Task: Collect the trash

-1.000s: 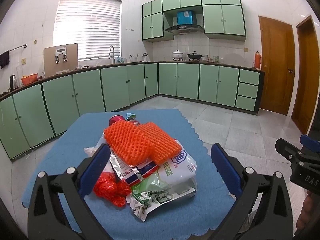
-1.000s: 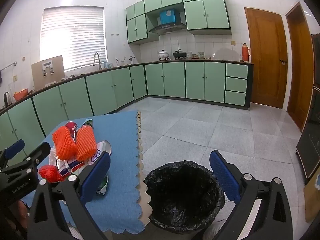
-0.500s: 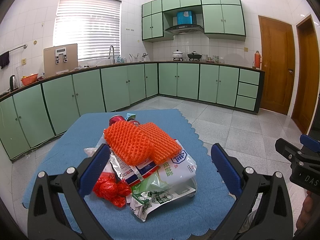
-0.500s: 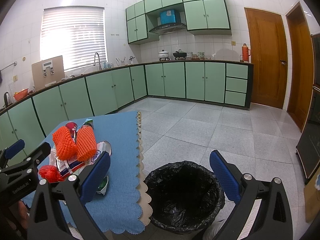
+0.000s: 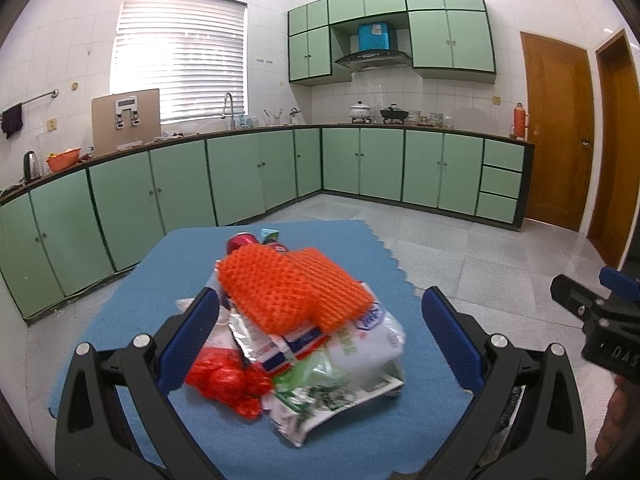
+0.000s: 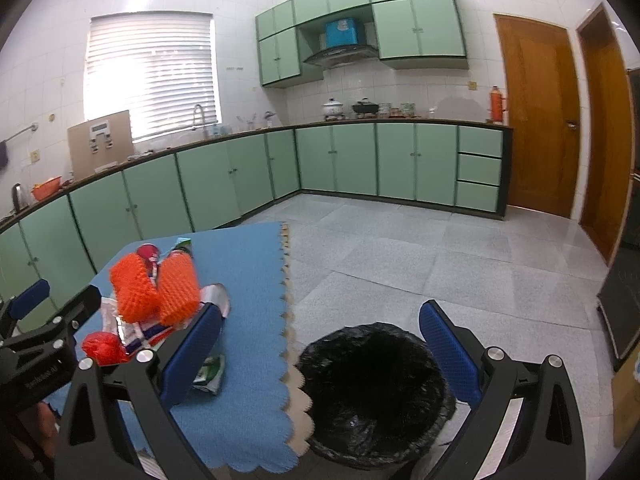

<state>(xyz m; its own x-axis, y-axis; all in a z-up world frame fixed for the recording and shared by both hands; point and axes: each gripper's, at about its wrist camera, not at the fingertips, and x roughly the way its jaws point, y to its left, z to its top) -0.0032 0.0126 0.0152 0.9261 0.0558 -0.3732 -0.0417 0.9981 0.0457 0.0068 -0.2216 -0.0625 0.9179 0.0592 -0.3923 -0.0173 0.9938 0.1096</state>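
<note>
Pale green cabinets (image 5: pixel 400 164) run along two walls under a dark counter, with a white pot (image 5: pixel 359 110) and a black pan (image 5: pixel 394 113) on the stove — a blue box (image 5: pixel 374 37) sits above the range hood (image 5: pixel 374 58). Two wooden doors (image 5: pixel 554 128) stand right; blinds (image 5: pixel 180 56) cover the window.

Trash pile (image 5: pixel 304 320) motion-blurred in left view; wrapper print unreadable. Can (image 5: pixel 240 240) mostly hidden behind orange foam nets (image 5: pixel 292 292). Right view: bin (image 6: pixel 372 396) inside too dark to read, near rim hidden by right gripper (image 6: pixel 320 344). Counter items too small to ID.
</note>
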